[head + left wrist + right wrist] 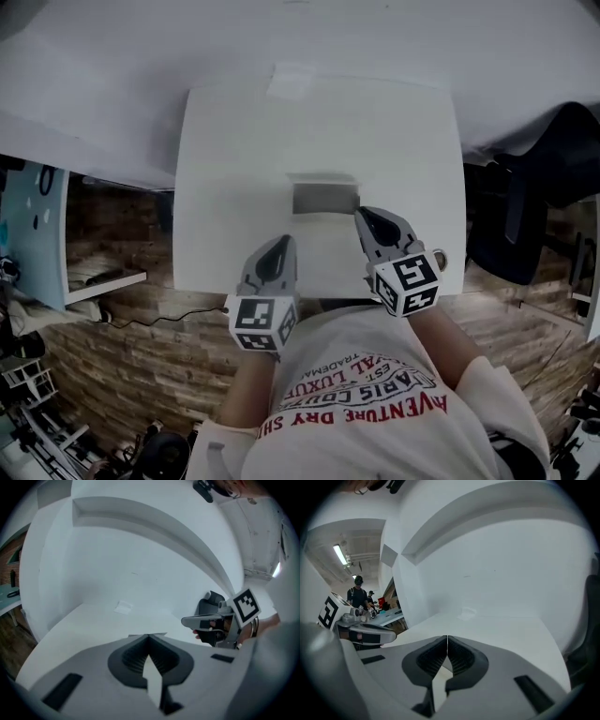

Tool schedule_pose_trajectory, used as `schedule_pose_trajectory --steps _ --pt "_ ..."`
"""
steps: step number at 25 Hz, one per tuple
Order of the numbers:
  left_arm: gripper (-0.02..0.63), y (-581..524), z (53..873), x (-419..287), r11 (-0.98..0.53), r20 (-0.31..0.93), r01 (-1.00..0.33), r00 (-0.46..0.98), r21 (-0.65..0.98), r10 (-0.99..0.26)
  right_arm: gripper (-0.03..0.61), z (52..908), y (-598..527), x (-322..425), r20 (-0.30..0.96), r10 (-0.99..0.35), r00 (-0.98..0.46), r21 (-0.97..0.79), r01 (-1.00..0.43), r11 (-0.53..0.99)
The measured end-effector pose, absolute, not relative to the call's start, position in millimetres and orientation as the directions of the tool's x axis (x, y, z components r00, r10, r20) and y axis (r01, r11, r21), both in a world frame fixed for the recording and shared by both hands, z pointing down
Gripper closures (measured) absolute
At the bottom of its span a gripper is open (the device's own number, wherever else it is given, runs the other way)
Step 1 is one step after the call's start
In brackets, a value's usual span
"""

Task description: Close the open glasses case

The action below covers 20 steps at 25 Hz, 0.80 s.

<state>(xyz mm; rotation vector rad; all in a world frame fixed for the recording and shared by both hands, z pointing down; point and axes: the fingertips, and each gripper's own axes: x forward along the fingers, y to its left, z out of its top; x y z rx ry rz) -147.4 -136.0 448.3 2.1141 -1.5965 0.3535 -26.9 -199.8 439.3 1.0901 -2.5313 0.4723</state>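
L gripper (149, 637) & R gripper (447, 639), jaws together, over table (225, 187)

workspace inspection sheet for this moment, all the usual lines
surface: white table, plain top
job's things: glasses case at mid-table, looks open with its grey inside showing
clutter: small white patch near the table's far edge; what it is cannot be told
grippers: left gripper jaws together, empty, over the table's near edge; right gripper jaws together, empty, beside the case's right end, contact cannot be told
cables: black cable on the floor at left
surroundings: black chair at right, light blue shelf unit at left, brick-pattern floor
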Motion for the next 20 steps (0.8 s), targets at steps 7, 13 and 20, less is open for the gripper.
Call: schedule_pose_trajectory --steps 7,13,20 --pt "0.615 -162.5 503.8 -149.6 -0.265 0.583 -0.939 0.343 0.218 -0.736 0.566 477.5 -242.6 -38.4 0.521 -0.607 -0.600 -0.166 -0.769 0.618" --pt "0.615 -179.2 533.0 -142.5 -0.331 0.615 -0.912 0.408 0.242 -0.675 0.566 506.5 -266.0 -44.2 0.583 -0.616 -0.529 -0.147 -0.815 0.561" --pt "0.615 -187.8 563.0 -128.9 -0.405 0.645 -0.883 0.455 0.238 -0.613 0.566 529.6 -284.9 -50.2 0.622 -0.606 -0.497 -0.152 -0.835 0.529"
